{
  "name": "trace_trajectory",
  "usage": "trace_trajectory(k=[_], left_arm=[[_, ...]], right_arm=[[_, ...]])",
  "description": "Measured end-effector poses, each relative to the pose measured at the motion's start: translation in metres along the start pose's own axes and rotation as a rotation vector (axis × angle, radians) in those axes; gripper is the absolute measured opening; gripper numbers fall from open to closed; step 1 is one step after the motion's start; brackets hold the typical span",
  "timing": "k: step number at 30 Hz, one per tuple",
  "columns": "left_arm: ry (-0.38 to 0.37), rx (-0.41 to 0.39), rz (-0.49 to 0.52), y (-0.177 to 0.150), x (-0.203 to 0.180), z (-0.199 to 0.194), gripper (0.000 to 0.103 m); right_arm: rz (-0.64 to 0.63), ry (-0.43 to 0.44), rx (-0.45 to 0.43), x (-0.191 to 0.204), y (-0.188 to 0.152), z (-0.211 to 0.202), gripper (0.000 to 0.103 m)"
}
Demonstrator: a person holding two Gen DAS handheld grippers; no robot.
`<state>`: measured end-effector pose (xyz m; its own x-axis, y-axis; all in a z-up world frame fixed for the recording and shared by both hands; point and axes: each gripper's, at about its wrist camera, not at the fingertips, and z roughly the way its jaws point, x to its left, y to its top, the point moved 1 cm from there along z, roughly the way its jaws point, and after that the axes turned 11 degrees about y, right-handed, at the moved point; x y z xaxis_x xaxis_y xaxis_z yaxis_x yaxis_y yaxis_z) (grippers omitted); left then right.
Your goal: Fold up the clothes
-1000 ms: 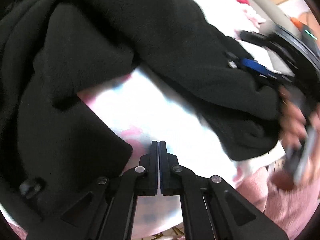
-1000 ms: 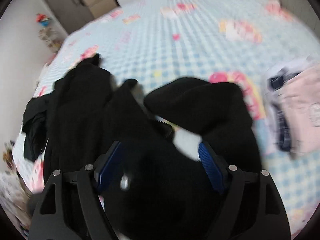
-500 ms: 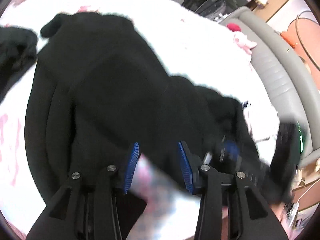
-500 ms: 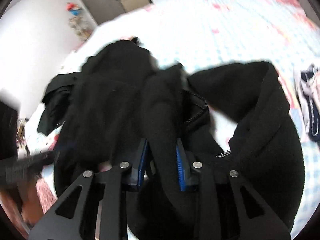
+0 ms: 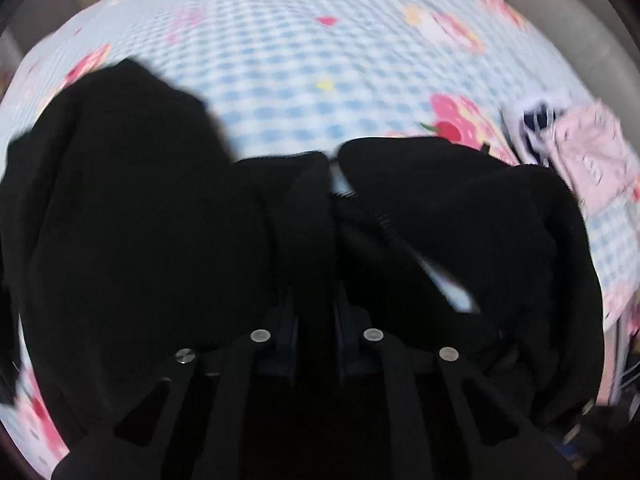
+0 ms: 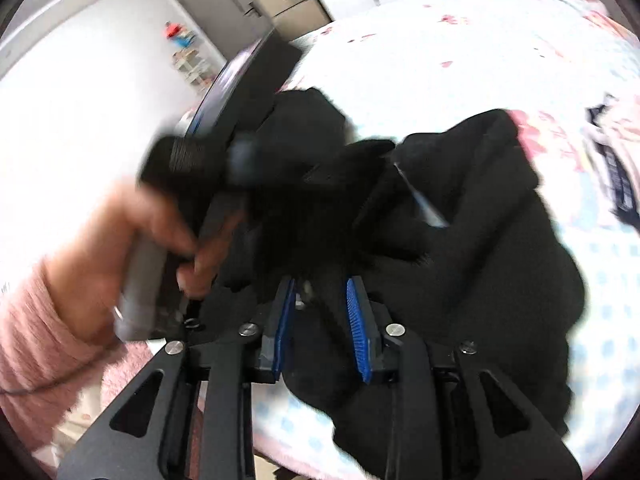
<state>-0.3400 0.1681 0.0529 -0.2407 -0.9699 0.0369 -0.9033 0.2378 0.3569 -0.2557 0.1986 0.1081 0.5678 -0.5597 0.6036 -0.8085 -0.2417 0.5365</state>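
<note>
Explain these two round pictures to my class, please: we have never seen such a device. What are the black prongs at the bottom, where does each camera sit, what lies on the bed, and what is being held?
There is no robot here. A person holds a hand-operated two-finger gripper in each hand, and a wide-angle camera on each looks forward along its fingers, which is why the pictures bulge.

In the left wrist view, the left gripper has just closed on a fold of the black fleece jacket. In the right wrist view, the right gripper, with blue pads, also pinches the jacket; its jaws stand slightly wider. That view also shows the person's left hand, in a pink sleeve, gripping the other tool.

The jacket lies on a blue checked bedsheet with pink prints. At the right edge lies a small pile of other clothes, pink and navy.
</note>
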Motion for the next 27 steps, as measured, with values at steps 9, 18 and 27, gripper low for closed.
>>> trace_trajectory(k=[9, 18, 27], left_arm=[[-0.025, -0.072, -0.248, -0.155, 0.084, -0.047, 0.011], [-0.144, 0.041, -0.242, -0.234, 0.124, -0.045, 0.015], [-0.154, 0.046, -0.231, -0.249, 0.125, -0.057, 0.015]], right_arm=[[0.0, -0.087, -0.044, 0.012, 0.009, -0.046, 0.053], [-0.042, -0.102, 0.152, 0.028, -0.025, 0.026, 0.056], [-0.037, -0.512, 0.046, -0.034, -0.022, -0.029, 0.05]])
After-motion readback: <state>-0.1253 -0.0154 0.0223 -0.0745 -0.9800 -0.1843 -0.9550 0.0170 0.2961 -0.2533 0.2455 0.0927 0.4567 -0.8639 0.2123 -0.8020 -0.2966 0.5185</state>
